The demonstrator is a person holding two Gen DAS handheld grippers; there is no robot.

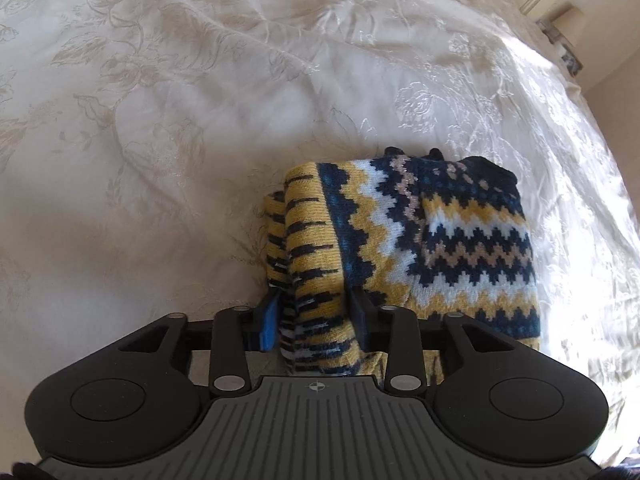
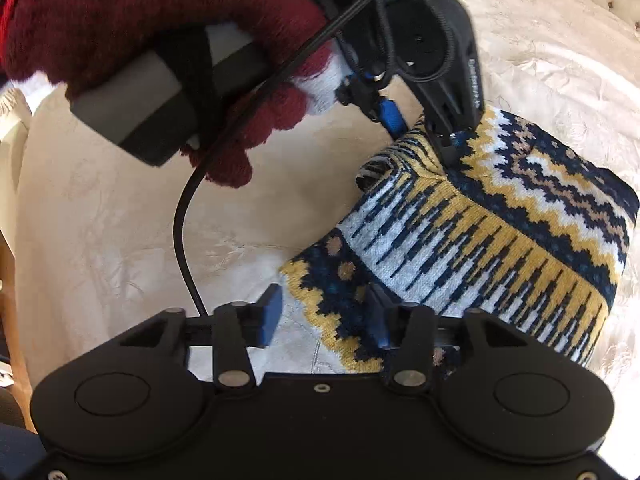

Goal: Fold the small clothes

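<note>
The sweater (image 1: 420, 248) lay on the bedspread (image 1: 200, 120), already doubled into a thick bundle, so the fold seemed to be in its last stage. The left gripper (image 1: 316, 316) was clenched on a bunched yellow-and-navy edge of the knit, the cloth filling the space between its fingers. The right gripper (image 2: 324, 316) stood with its fingers apart; a corner of the sweater lay in the gap, but not pinched.

The next move probably asked the right fingers to close on that corner, then both to carry the edge over evenly, because thick knit slips and bulges easily.

Only the right view showed the gloved hand (image 2: 160, 40) holding the left tool and its cable (image 2: 182, 232). Only the left view showed the open bedspread beyond the bundle.
</note>
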